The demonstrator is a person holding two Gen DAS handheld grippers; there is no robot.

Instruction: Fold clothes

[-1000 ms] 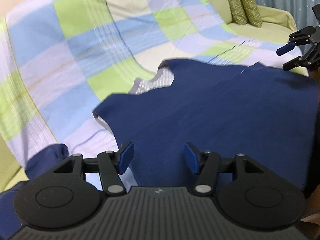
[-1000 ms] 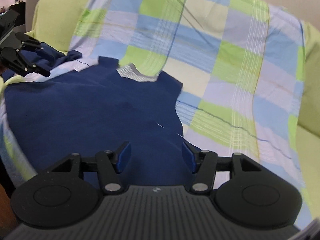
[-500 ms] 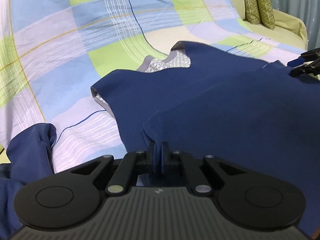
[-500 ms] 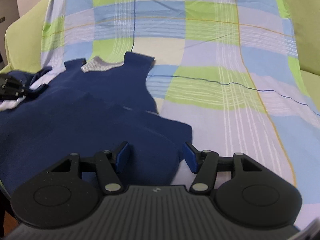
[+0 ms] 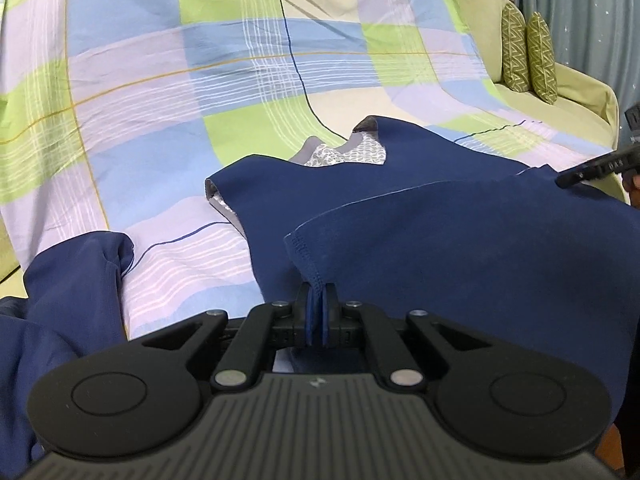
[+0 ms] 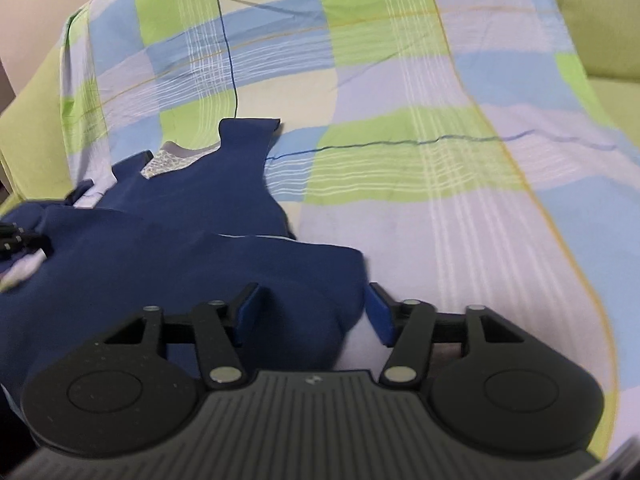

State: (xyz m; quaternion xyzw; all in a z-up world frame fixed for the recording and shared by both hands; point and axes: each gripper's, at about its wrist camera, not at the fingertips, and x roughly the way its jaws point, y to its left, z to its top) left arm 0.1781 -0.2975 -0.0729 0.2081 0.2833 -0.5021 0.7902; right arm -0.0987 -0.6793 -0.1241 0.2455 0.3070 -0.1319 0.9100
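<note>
At far left, a second dark blue garment (image 5: 68, 280) lies crumpled and unfolded on the blue, green and lilac checked bedsheet (image 5: 160, 100) covering a green sofa. Beside it, the left gripper (image 5: 318, 316) has its jaws pressed together, pinching the stitched hem corner of a navy blue sleeveless top (image 5: 460, 232) spread flat on the sheet, neckline away from the camera. At right, the right gripper (image 6: 314, 312) sits spread wide around the opposite hem corner, not gripping it. Folding has probably barely begun: the hem looks only slightly lifted, and every fold remains.
</note>
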